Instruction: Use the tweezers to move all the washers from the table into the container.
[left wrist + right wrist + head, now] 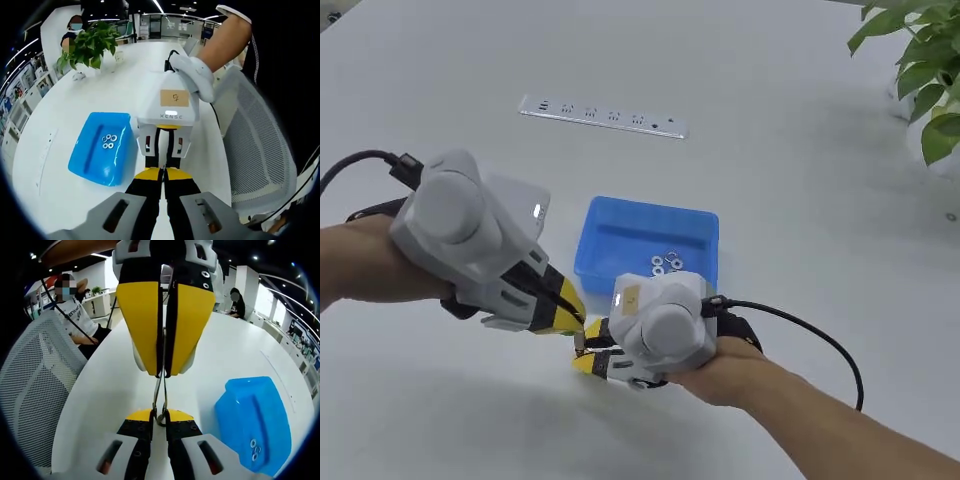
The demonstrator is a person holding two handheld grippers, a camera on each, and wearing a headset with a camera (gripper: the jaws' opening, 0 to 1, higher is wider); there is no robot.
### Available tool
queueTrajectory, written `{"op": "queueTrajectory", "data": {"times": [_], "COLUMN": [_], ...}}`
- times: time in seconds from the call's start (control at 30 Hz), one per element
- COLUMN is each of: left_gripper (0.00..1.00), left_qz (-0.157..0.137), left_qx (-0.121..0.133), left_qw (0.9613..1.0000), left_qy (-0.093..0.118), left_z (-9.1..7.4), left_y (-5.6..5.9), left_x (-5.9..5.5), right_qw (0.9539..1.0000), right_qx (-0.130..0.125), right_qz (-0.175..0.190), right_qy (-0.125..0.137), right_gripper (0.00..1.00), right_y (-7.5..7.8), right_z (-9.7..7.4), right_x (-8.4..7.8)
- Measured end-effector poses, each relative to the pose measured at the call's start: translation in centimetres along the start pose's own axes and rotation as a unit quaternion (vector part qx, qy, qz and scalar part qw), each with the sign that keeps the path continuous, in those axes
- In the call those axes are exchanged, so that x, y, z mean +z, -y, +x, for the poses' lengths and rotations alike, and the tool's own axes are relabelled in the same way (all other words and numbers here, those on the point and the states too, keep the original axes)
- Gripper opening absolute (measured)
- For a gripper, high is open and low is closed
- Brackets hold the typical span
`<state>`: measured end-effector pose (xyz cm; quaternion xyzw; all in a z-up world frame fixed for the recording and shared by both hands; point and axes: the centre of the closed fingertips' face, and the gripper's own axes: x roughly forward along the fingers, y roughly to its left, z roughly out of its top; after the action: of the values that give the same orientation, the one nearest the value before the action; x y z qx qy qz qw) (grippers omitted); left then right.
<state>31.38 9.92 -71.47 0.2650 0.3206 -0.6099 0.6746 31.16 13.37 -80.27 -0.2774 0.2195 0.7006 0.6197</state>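
The blue container [620,240] stands on the white table [770,170] with several washers [666,264] inside; it also lies left of centre in the left gripper view [90,160] and at the lower right of the right gripper view [250,410]. My two grippers meet tip to tip just in front of the container. Thin metal tweezers [161,390] run between them. My right gripper [160,416] is shut on one end. The yellow pads of my left gripper [164,371] are pressed together on the other end. In the head view the left gripper [572,322] faces the right gripper [588,352].
A white power strip [603,115] lies at the far side of the table. A potted plant [920,70] stands at the far right corner. A mesh chair [35,390] is beside the table edge, and people sit in the background.
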Motion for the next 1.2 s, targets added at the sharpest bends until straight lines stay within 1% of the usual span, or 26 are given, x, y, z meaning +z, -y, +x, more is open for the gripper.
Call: {"op": "queueTrajectory", "data": {"times": [0.27, 0.5, 0.63, 0.93, 1.2], "left_gripper": [0.05, 0.05, 0.05, 0.05, 0.05], "left_qz": [-0.001, 0.000, 0.000, 0.007, 0.017], "left_qx": [0.003, 0.003, 0.005, 0.008, 0.012], "left_qw": [1.0000, 1.0000, 1.0000, 0.9999, 0.9998], "left_qy": [-0.002, -0.004, 0.001, 0.004, 0.006], "left_z": [-0.1, -0.2, -0.3, -1.0, -1.7], "left_y": [-0.2, 0.0, 0.0, 0.0, 0.1], "left_x": [-0.2, -0.2, 0.1, 1.2, 2.4], "right_qw": [1.0000, 1.0000, 1.0000, 1.0000, 0.9998], "right_qx": [0.000, 0.000, -0.003, -0.009, -0.016], "right_qz": [0.002, 0.000, 0.003, -0.003, -0.008], "right_qy": [-0.006, -0.008, -0.004, -0.004, -0.003], "right_gripper": [0.09, 0.09, 0.09, 0.09, 0.09], "right_y": [0.1, 0.0, 0.1, 0.2, 0.4], "right_z": [0.1, 0.0, -0.3, -1.2, -2.4], "right_x": [0.0, 0.0, 0.2, 0.8, 1.5]}}
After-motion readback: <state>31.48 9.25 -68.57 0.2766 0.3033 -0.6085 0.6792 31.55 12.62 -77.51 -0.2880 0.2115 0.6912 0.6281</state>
